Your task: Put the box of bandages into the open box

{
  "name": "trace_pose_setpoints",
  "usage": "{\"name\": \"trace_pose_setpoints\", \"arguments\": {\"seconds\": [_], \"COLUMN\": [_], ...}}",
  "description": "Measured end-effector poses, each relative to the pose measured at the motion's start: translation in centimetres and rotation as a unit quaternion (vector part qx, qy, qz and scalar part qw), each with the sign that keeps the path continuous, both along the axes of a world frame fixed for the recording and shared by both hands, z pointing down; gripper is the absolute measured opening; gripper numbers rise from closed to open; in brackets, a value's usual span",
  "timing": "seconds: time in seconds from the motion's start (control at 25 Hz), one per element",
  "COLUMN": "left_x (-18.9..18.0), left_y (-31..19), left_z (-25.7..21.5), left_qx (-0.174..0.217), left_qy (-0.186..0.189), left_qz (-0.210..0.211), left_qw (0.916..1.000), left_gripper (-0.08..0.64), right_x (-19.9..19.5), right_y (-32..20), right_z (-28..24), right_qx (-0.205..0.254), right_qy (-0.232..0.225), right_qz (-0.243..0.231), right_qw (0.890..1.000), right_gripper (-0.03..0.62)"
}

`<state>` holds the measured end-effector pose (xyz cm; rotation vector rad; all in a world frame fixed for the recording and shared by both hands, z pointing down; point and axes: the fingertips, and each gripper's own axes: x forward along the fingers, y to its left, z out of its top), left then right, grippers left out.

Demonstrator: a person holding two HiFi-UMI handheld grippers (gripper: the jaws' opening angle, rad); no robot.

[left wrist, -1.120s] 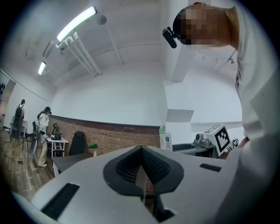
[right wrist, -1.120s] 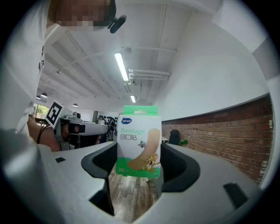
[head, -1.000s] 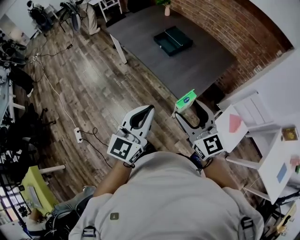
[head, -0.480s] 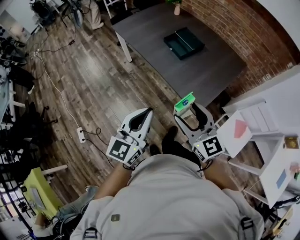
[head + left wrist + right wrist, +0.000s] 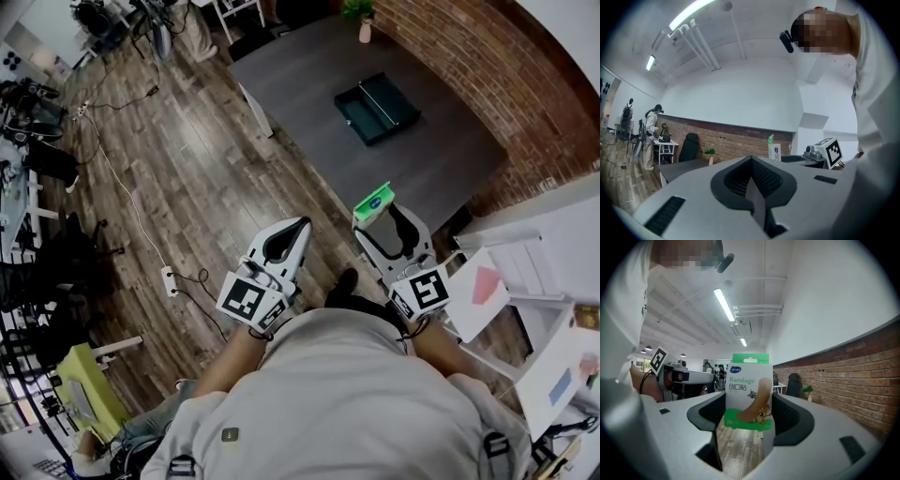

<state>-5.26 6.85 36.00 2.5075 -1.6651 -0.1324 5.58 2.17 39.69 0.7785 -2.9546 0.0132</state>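
Observation:
My right gripper [image 5: 378,217] is shut on a white and green box of bandages [image 5: 373,202], which stands upright between the jaws [image 5: 746,394]. The same box of bandages [image 5: 774,149] shows small in the left gripper view. My left gripper [image 5: 298,228] is held beside it at the same height, shut with nothing in it [image 5: 753,180]. The open box [image 5: 377,107], dark green, lies on a grey table [image 5: 309,84] well ahead of both grippers.
A brick wall [image 5: 487,94] runs behind the grey table. A potted plant [image 5: 362,17] stands at its far end. White shelving [image 5: 525,272] with coloured cards is at the right. Cables and a power strip [image 5: 170,279] lie on the wooden floor at the left.
The view has shifted forward: the grey table and open box sit lower and closer in the head view. Both grippers keep their pose, the right still holding the bandage box.

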Motion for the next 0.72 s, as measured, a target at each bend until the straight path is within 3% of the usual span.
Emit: {"name": "trace_pose_setpoints", "arguments": {"seconds": [0.44,0.72], "left_x": [3.2,3.3], "left_y": [-9.3,-14.1], "left_z": [-0.1,0.6], "left_qx": [0.0,-0.002], "left_qy": [-0.012,-0.003], "left_qz": [0.022,0.053], "left_qw": [0.9997,0.9986], "left_gripper": [0.015,0.015], "right_x": [3.9,3.7], "right_y": [-8.9,-12.2], "right_z": [-0.1,0.5], "right_qx": [-0.003,-0.007], "right_qy": [-0.011,-0.005], "right_qz": [0.027,0.05], "right_qw": [1.0,0.999], "right_gripper": [0.304,0.305]}}
